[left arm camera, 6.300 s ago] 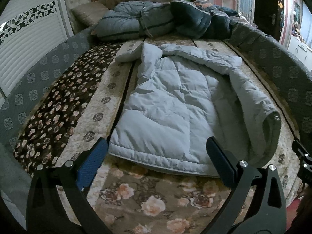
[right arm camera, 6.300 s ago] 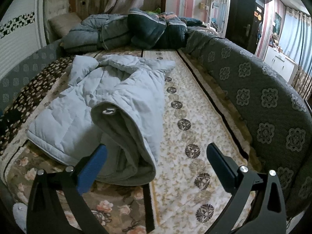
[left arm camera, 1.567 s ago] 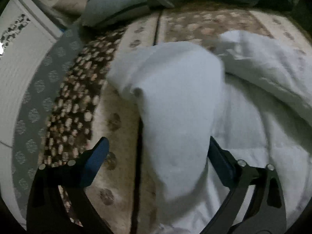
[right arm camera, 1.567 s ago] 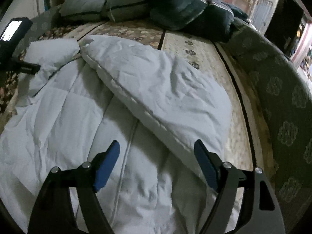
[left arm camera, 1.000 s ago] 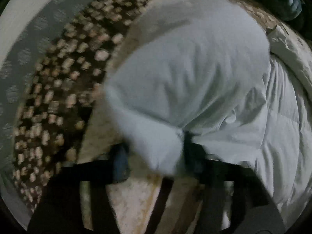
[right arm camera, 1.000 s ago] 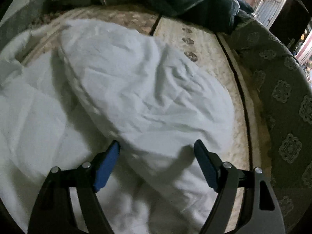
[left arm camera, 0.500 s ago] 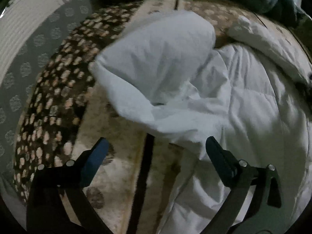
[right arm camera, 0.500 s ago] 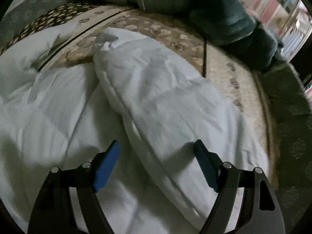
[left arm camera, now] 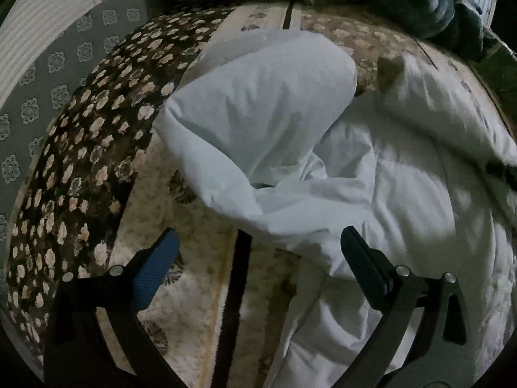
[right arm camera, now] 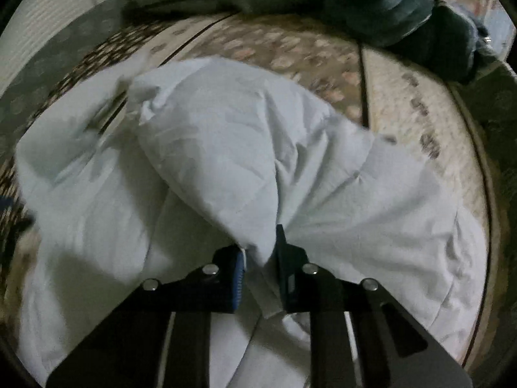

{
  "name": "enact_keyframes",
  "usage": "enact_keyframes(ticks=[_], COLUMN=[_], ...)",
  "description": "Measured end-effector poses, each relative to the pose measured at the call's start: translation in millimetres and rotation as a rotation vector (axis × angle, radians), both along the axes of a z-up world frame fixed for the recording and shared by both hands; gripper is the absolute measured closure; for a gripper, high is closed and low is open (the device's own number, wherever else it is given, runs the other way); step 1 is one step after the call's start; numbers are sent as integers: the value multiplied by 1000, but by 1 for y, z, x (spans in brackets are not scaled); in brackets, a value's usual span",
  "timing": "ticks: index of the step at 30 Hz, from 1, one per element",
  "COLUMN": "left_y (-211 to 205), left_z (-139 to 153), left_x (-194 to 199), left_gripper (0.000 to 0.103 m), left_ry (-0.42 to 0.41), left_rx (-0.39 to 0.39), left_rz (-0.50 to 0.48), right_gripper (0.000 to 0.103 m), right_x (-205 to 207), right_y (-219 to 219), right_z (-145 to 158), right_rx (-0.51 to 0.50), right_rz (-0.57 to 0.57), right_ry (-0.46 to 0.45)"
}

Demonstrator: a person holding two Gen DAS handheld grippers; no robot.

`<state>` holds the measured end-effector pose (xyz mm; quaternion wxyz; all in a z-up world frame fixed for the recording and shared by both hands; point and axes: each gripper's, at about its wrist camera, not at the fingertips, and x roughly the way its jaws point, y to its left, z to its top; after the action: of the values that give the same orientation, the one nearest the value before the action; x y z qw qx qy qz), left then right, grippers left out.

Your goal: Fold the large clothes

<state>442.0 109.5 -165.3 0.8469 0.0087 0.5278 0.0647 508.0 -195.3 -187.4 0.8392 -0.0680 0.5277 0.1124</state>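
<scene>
Left wrist view: my left gripper [left arm camera: 257,252] is spread wide, holding nothing; the pale padded jacket [left arm camera: 387,200] lies just ahead and to its right on the floral bedspread [left arm camera: 97,148], 1 sleeve [left arm camera: 258,110] bunched forward of the fingers. Right wrist view: right gripper [right arm camera: 258,258] pinches the other sleeve [right arm camera: 226,148] at its near end, probably to swing it across the jacket body. No readable labels or writing.

Left hand-held gripper [left arm camera: 258,258] spread wide — right hand-held gripper [right arm camera: 260,258] clamped.
</scene>
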Motion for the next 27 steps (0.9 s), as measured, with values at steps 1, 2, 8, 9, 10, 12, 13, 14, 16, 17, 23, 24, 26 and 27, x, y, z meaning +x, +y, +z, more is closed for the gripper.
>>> enact_keyframes(ticks=[1, 2, 8, 9, 10, 12, 13, 14, 16, 17, 23, 24, 26, 27], left_y=[0, -1, -7, -1, -5, -13, -22, -28, -42, -51, -78, -79, -81, -81], left_z=[0, -1, 13, 22, 25, 26, 26, 26, 26, 25, 29, 29, 24, 22], left_x=[-1, 0, 0, -19, -20, -19, -19, -20, -20, -21, -22, -19, -9, -3], left_gripper=[4, 4, 4, 4, 4, 4, 4, 4, 4, 4, 4, 4, 7, 7], left_ry=[0, 1, -40, -47, -56, -63, -63, -65, -69, -70, -95, -86, -46, -33], left_rx=[0, -1, -49, -58, -76, -85, -74, -62, -35, -29, -91, -133, -218, -259], left_rz=[-1, -5, -66, -78, -94, -106, -125, -138, -171, -190, -255, -257, -237, -223], right_gripper=[85, 85, 85, 84, 82, 76, 67, 63, 45, 40, 18, 18, 16, 14], right_x=[-8, -21, -66, -67, -68, -70, -72, -75, -83, -88, -111, -116, -122, -123], right_y=[0, -1, 14, 13, 10, 2, -2, -5, -13, -21, -89, -104, -128, -136], right_z=[0, 2, 9, 8, 8, 10, 14, 18, 26, 32, 47, 48, 46, 46], right_rx=[7, 20, -34, -36, -31, -11, -4, 0, -12, -34, -185, -192, -209, -212], right_rz=[12, 23, 111, 113, 106, 79, 66, 61, 47, 36, -125, -164, -223, -240], right_ry=[4, 9, -18, -15, -6, 5, 5, 1, -23, -41, -134, -146, -161, -169])
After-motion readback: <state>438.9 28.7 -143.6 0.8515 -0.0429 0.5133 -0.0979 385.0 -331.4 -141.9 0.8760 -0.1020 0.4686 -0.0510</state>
